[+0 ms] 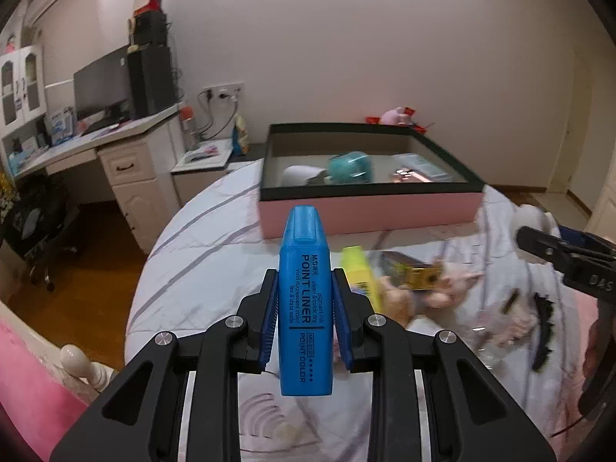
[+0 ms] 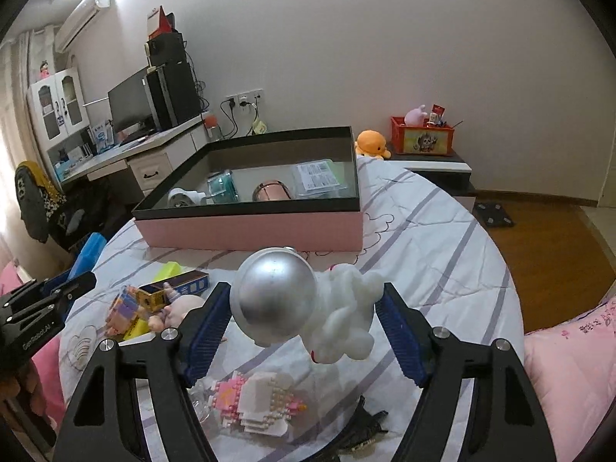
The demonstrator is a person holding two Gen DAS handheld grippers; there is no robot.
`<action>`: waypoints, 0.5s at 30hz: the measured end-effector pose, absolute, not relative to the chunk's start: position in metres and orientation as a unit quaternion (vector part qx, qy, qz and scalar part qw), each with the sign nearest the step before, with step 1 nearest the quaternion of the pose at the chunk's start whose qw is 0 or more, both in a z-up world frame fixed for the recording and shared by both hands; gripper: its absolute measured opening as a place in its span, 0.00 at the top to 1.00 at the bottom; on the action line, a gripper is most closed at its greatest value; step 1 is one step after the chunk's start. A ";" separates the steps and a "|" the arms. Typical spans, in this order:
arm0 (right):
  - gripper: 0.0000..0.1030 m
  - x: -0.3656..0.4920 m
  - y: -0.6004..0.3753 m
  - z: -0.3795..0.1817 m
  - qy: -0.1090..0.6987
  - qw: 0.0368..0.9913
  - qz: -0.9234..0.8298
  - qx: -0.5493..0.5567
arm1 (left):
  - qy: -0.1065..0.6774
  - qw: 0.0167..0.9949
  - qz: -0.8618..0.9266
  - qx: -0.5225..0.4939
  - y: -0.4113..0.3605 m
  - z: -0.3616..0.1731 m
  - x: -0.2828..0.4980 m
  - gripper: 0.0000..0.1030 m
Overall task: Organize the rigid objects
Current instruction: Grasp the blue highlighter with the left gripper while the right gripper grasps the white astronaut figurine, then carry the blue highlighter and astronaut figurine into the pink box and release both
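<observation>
**Both hands loaded, box part filled**

Left wrist view: the left gripper (image 1: 304, 296) has its jaws closed on a blue highlighter (image 1: 305, 308), long axis running forward, cap end towards the pink box (image 1: 369, 213). A few items already lie inside it; a yellow highlighter (image 1: 360, 269) waits on the bed.

Right wrist view: the right gripper (image 2: 304, 327), jaws fairly wide, clasps an astronaut figure (image 2: 304, 304), silver helmet leftward. Block toys (image 2: 258, 396) remain, so I'd judge roughly halfway

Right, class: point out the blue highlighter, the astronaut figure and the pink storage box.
blue highlighter (image 1: 304, 300): left wrist view, printed label face.
astronaut figure (image 2: 274, 297): right wrist view, silver helmet.
pink storage box (image 2: 250, 231): right wrist view, near pink wall.
</observation>
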State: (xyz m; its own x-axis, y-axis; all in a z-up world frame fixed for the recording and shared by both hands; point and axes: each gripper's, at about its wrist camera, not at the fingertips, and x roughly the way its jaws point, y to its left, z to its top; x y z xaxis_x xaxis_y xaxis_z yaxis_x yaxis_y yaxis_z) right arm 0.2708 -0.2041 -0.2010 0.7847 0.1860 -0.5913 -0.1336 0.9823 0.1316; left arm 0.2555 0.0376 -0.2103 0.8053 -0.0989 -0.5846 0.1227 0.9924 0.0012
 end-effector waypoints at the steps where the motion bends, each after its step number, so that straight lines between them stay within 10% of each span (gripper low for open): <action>1: 0.25 0.268 -0.202 -0.199 0.317 0.944 0.084 0.037 | 0.304 0.951 -0.060 0.021 0.035 -0.208 0.253 0.74; 15: 0.25 0.219 -0.185 -0.119 0.193 0.977 0.086 0.022 | 0.174 0.983 -0.050 0.027 0.008 -0.124 0.210 0.74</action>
State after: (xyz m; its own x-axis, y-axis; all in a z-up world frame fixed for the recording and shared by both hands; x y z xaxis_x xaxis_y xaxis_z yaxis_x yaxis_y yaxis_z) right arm 0.2187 -0.1846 -0.1193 0.9106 0.1769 -0.3734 -0.1601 0.9842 0.0760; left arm 0.2104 0.0081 -0.1244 0.9348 -0.0885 -0.3441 0.1071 0.9936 0.0355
